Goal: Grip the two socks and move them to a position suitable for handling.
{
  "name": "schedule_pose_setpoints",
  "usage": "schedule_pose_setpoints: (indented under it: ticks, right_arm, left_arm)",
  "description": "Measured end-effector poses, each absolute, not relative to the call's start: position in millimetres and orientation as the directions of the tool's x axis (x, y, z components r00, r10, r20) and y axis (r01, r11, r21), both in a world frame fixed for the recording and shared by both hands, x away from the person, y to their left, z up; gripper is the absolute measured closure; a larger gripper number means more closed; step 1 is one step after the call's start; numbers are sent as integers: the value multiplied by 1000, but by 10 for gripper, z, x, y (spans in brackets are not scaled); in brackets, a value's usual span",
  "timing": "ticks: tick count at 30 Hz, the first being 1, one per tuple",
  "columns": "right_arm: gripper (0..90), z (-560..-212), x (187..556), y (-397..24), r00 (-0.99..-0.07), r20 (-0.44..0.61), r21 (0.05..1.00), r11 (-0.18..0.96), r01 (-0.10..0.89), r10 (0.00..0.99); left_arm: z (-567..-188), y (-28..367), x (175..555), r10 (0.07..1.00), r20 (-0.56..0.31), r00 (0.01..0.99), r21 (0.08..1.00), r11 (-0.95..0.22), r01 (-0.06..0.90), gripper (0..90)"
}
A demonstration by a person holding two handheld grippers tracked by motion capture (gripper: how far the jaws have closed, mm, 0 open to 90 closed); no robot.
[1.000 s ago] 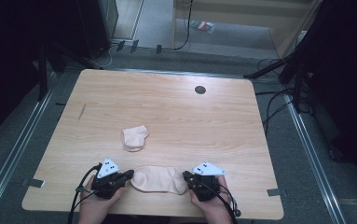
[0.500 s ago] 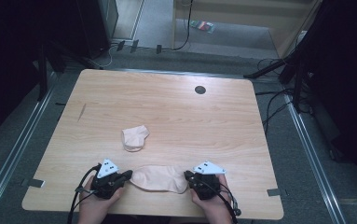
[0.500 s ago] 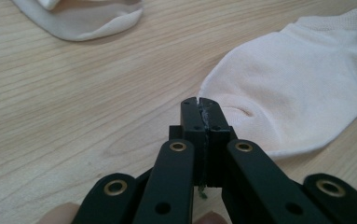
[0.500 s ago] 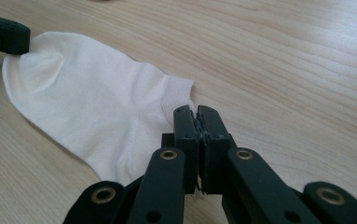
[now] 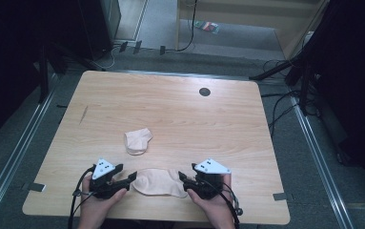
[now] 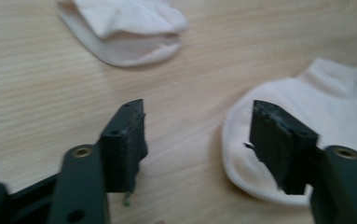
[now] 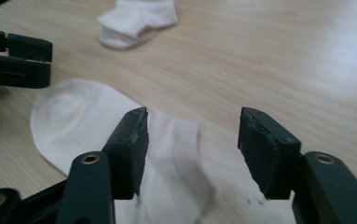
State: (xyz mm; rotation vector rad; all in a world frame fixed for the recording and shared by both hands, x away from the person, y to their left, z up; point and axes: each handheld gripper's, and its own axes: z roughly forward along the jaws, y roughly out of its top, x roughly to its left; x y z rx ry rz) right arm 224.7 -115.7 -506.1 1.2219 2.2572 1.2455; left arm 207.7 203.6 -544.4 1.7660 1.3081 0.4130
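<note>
1. From the high view, a wooden table (image 5: 170, 109) carries two pale socks: a flat sock (image 5: 160, 182) near the person's edge, and a folded sock (image 5: 137, 140) a little farther in, apart from the first.

2. The left gripper (image 5: 128, 177) sits at the flat sock's left end and the right gripper (image 5: 182, 180) at its right end, each held in a hand (image 5: 99, 200) coming in from the bottom. From this height, whether the jaws touch the cloth cannot be told.

3. The left gripper view settles that for its side — the left gripper (image 6: 197, 135) stands released, jaws wide apart with bare wood between them. One jaw lies over the rounded end of the flat sock (image 6: 334, 107), the other over plain table. The folded sock (image 6: 125, 28) lies beyond, near the top edge.

4. The right gripper view shows the right gripper (image 7: 192, 140) likewise spread wide, grasping nothing. One jaw lies above the flat sock (image 7: 87, 121), the other above bare wood beside the sock's edge.

5. That same view adds what the left one lacks — the left gripper (image 7: 45, 58) seen from across, its black jaws at the far rounded end of the flat sock, and the folded sock (image 7: 136, 21) well beyond it.

6. A small dark round hole (image 5: 204, 91) marks the far part of the tabletop, seen from above.
</note>
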Motion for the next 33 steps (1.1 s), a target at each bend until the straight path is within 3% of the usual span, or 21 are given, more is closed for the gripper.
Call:
schedule_pose_setpoints:
  ticks: [7, 11, 19, 25, 30, 31, 32, 33]
  right_arm:
    - [394, -4859, 2504, -515, -685, 81, 815, 348, 463, 724]
    - [411, -4899, 2705, -201, -712, 82, 803, 376, 461, 698]
    - [421, -5108, 3122, 268, -724, 91, 745, 436, 505, 684]
    - [433, -5234, 3312, 491, -729, 42, 718, 487, 498, 683]
    - [530, -5349, 3350, 548, -737, 25, 685, 526, 504, 675]
    - [650, -5370, 3336, 553, -736, -19, 687, 544, 482, 676]
    - [650, -5370, 3336, 553, -736, -19, 687, 544, 482, 676]
    - [798, -5356, 3322, 561, -725, -50, 678, 556, 481, 687]
  left_arm:
    - [-5378, 2575, 2212, 912, -292, 288, 831, 92, 549, 274]
    - [-5399, 2726, 2256, 927, -282, 248, 827, 104, 553, 293]
    - [-5467, 2747, 2310, 933, -286, 220, 802, 107, 588, 329]
    - [-5483, 2736, 2312, 932, -292, 216, 793, 110, 599, 345]
    - [-5499, 2727, 2318, 930, -300, 212, 785, 114, 609, 366]
    - [-5506, 2710, 2326, 931, -295, 216, 785, 107, 611, 367]
    - [-5506, 2710, 2326, 931, -295, 216, 785, 107, 611, 368]
    - [-5509, 2695, 2329, 932, -288, 220, 786, 99, 611, 369]
